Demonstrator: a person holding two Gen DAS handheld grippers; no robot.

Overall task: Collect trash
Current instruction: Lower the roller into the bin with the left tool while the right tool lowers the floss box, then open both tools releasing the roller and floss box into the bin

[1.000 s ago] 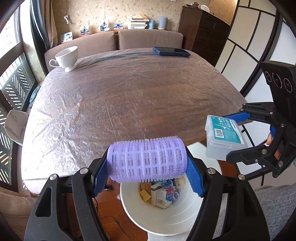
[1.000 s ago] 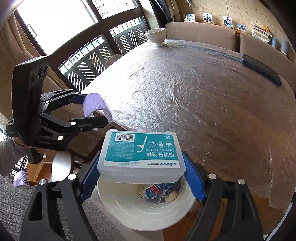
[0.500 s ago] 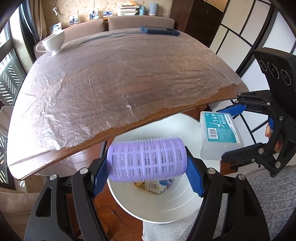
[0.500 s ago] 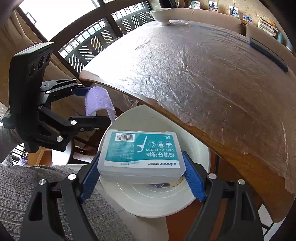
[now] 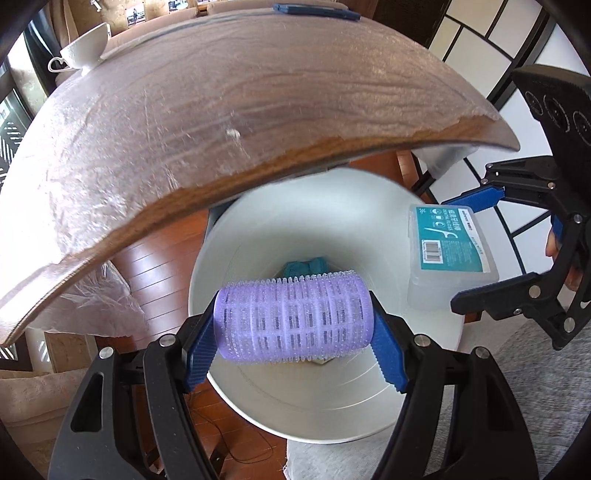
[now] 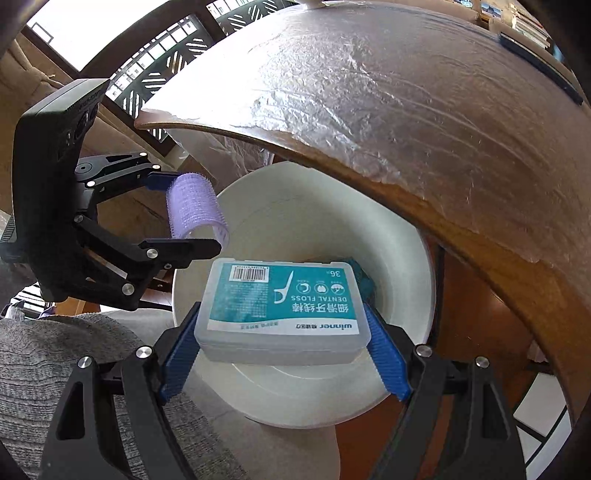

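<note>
My left gripper is shut on a purple hair roller, held crosswise between its blue pads over the mouth of a white trash bin. My right gripper is shut on a clear dental floss box with a teal label, also over the bin. In the left wrist view the floss box and right gripper hang at the bin's right rim. In the right wrist view the roller and left gripper sit at the bin's left rim. Something teal lies in the bin's bottom.
The wooden table with a plastic cover overhangs the bin's far side. On it stand a white cup and a dark blue flat item. Grey rug and wooden floor surround the bin. A grey sleeve shows at lower left.
Both grippers have sunk below the table edge and tilted down toward the bin, still holding roller and floss box. The bin's mouth now fills more of both views.
</note>
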